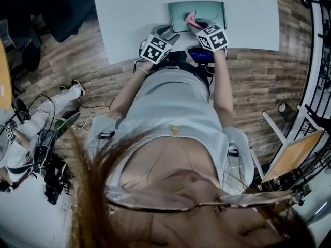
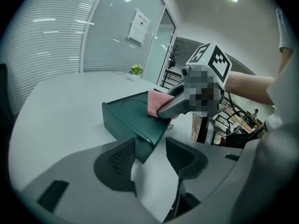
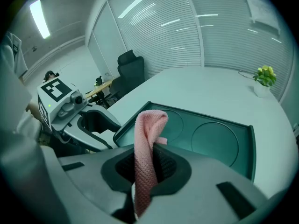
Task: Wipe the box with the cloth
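The box [image 1: 197, 10] is a flat dark green tray-like box near the front edge of the white table [image 1: 134, 14]. Two round recesses show in its top [image 3: 215, 139]. My right gripper [image 1: 195, 26] is shut on a pink cloth [image 3: 147, 148], and the cloth's free end [image 1: 190, 19] stands up over the box's near edge. My left gripper [image 1: 173, 34] is open, just off the box's near left corner [image 2: 140, 143], with nothing between its fingers [image 2: 117, 162]. In the left gripper view the cloth [image 2: 158, 104] rests on the box under the right gripper's fingers [image 2: 175, 105].
A small potted plant [image 3: 264, 78] stands on the far side of the table. An office chair [image 3: 131, 69] is behind the table's left end. A second person [image 1: 36, 128] sits on the wooden floor at left, among cables. A wooden frame [image 1: 292, 154] lies at right.
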Available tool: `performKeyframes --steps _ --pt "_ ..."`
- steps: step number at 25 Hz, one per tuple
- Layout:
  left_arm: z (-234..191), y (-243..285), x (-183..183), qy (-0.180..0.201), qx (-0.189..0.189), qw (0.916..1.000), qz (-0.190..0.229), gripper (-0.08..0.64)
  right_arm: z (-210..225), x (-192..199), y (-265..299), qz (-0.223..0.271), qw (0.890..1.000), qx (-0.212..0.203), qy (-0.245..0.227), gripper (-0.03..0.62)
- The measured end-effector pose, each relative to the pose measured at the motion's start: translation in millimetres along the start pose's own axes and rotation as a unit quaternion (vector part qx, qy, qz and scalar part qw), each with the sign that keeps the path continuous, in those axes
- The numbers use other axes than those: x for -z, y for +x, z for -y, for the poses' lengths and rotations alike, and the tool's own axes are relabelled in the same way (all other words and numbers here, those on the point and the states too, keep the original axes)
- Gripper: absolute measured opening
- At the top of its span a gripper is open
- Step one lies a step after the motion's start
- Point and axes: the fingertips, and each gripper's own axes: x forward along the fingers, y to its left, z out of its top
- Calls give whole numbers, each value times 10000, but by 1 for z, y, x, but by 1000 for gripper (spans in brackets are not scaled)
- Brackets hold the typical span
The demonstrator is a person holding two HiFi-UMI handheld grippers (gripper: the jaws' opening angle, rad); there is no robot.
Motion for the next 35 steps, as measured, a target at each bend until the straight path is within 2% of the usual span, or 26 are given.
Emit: performKeyframes --steps 6,11,16,20,26,35 --pt "-1 -4 -8 -5 -73 9999 84 216 17 7 -13 -80 9993 356 -72 38" --pt "-5 -11 -23 14 -141 9995 283 216 26 10 -19 -79 9963 677 -532 38" --pt "-6 -21 -45 45 -96 9984 552 204 17 -5 -29 537 9939 634 -722 38" --pt "2 -31 -69 160 -47 9956 917 123 11 -21 -49 1079 9887 655 -814 38" --pt "19 -39 -93 330 140 9907 1316 57 0 -43 -75 1740 9758 688 -1136 38" --pt "34 -53 -122 644 198 9816 1786 43 -20 -74 -113 2868 9471 549 -1335 38"
